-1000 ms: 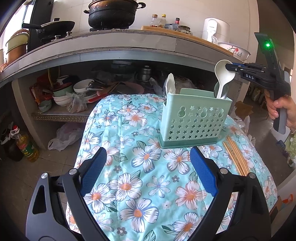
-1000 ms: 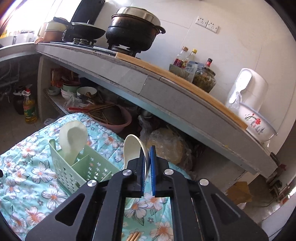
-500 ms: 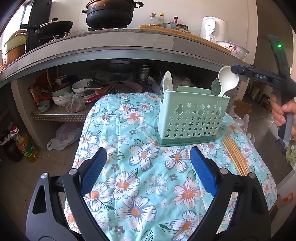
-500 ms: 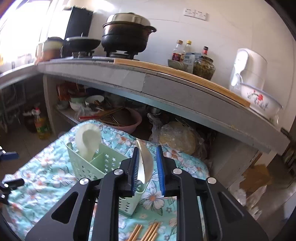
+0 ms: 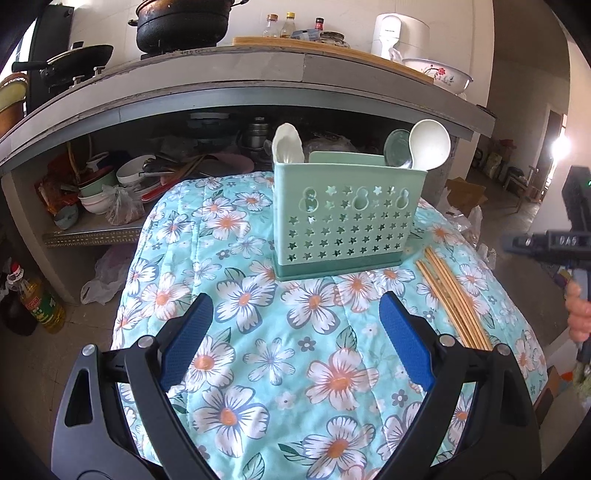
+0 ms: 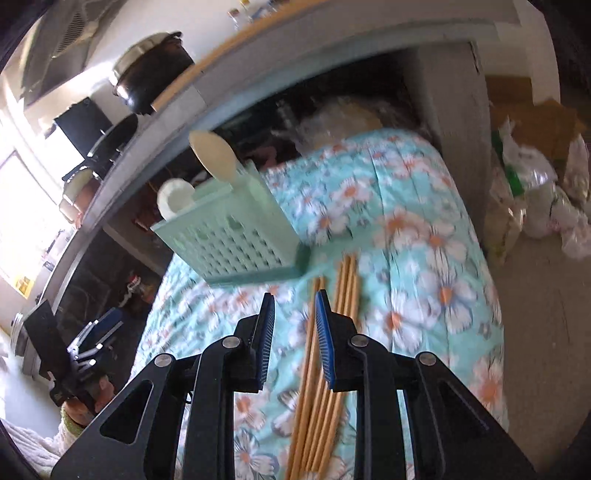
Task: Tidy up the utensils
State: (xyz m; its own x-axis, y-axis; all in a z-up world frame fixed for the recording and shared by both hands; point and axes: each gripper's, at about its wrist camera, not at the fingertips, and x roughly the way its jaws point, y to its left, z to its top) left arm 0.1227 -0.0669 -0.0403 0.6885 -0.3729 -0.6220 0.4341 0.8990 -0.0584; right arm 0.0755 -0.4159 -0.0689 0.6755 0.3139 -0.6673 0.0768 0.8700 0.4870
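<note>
A mint-green perforated caddy (image 5: 343, 221) stands on the floral cloth (image 5: 258, 280). It holds a white spoon (image 5: 430, 147) at its right end, a grey-green one (image 5: 395, 147) beside that, and another white spoon (image 5: 288, 146) at its left end. Several wooden chopsticks (image 5: 454, 295) lie on the cloth right of the caddy. My left gripper (image 5: 295, 314) is open and empty, in front of the caddy. My right gripper (image 6: 294, 299) hovers tilted over the chopsticks (image 6: 343, 288), its jaws a narrow gap apart with nothing pressed between them. The caddy (image 6: 236, 243) is to its upper left.
A concrete counter (image 5: 258, 74) behind the table carries a black pot (image 5: 181, 26), bottles and a floral bowl (image 5: 439, 74). The shelf below holds bowls and pans. An oil bottle (image 5: 37, 299) stands on the floor at left. Bags and cardboard (image 6: 535, 147) lie to the right.
My right gripper let go of the white spoon, which now rests in the caddy. It then rolled and dropped to the chopsticks. The left gripper moved slightly.
</note>
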